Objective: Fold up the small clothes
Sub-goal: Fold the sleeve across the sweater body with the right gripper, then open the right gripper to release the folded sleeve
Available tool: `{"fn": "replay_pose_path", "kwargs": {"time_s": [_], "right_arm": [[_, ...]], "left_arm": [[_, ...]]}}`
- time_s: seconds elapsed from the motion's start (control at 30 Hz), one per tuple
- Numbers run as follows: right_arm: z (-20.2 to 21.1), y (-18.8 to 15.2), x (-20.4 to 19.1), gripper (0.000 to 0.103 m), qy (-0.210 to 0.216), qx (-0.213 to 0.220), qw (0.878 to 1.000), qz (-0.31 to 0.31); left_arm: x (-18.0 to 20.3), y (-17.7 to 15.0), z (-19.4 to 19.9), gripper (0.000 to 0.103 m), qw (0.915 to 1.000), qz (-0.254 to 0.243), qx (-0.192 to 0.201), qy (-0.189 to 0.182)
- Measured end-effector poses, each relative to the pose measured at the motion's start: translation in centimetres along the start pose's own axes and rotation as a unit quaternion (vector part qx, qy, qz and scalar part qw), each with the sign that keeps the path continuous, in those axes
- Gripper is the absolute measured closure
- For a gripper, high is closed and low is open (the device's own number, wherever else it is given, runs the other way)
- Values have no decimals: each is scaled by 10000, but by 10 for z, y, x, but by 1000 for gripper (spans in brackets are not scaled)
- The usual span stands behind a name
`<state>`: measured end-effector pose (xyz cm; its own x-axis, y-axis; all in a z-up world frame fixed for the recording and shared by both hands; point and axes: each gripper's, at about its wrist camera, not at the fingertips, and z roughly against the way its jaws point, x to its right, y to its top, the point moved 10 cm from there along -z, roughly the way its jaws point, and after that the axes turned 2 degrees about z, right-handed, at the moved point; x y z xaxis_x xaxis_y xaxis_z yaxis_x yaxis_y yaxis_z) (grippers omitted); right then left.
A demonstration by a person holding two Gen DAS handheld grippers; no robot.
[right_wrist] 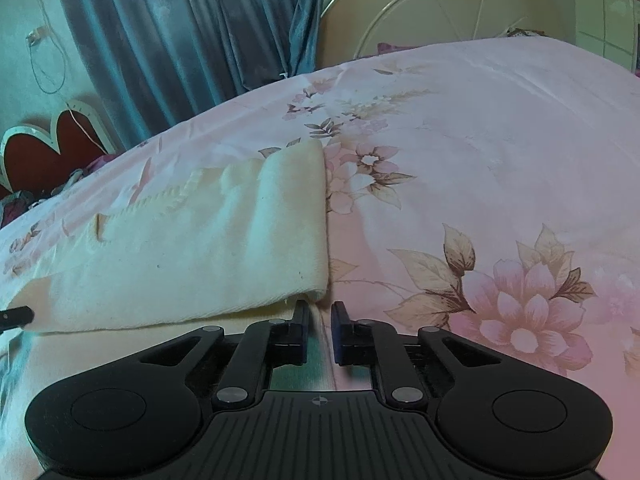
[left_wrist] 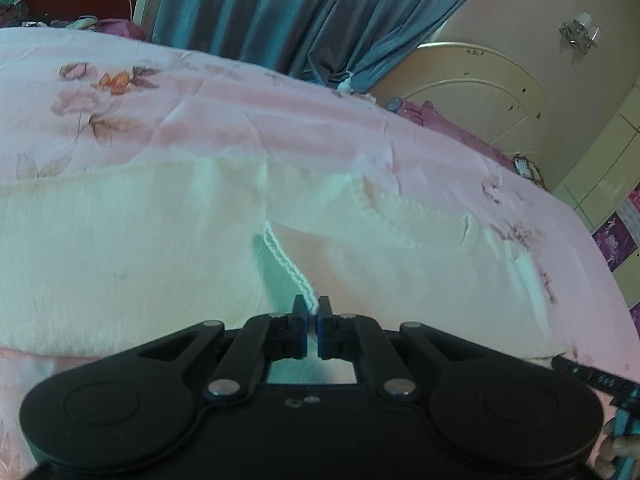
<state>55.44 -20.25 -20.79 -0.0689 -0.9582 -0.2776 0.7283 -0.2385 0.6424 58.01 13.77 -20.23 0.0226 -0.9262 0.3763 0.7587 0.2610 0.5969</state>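
left gripper (left_wrist: pixel 313 312): pressed together, pinching the stitched hem of the cream garment (left_wrist: pixel 160 248) at bottom centre of the left wrist view; hem rises from the pads toward mid-frame.
right gripper (right_wrist: pixel 320 316): narrow gap between the jaws, nothing visibly pinched; fingers sit just beside the garment's near corner (right_wrist: pixel 316 294), bedsheet showing in the gap.
garment location: spread on the pink floral bedsheet (right_wrist: pixel 480 160); fills centre-left of the left wrist view, left half of the right wrist view, folded edge running top to bottom at mid-frame.
risk 1: right jaws may close on sheet or air, since the corner lies left of the gap. The fold would then be carried by one side only and skew.
risk 2: left grip holds only a thin strip of hem; a sideways tug could slip it out.
risk 3: pinching bedsheet with the cloth would drag the sheet.
pose: both grippers angled downward toward the bed, low over the cloth; the other gripper's tip (right_wrist: pixel 16 316) shows at left edge of the right wrist view.
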Motion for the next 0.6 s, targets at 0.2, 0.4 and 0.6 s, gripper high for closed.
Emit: {"fn": "replay_pose_path", "kwargs": {"time_s": [0.2,0.4,0.6], "right_arm": [[25,25,-12,92,228,510,9982,200],[-15,13,-6,92,-177,-45,9987,481],[2,34,-8,92,167,321,9990,277]], "left_arm": [[-1,-1,-2,99,9998,-177,27,-19],[-3,4,-4,99,9999,-117,80,-2],[-6,12,3,75,9995,-171,275,35]]}}
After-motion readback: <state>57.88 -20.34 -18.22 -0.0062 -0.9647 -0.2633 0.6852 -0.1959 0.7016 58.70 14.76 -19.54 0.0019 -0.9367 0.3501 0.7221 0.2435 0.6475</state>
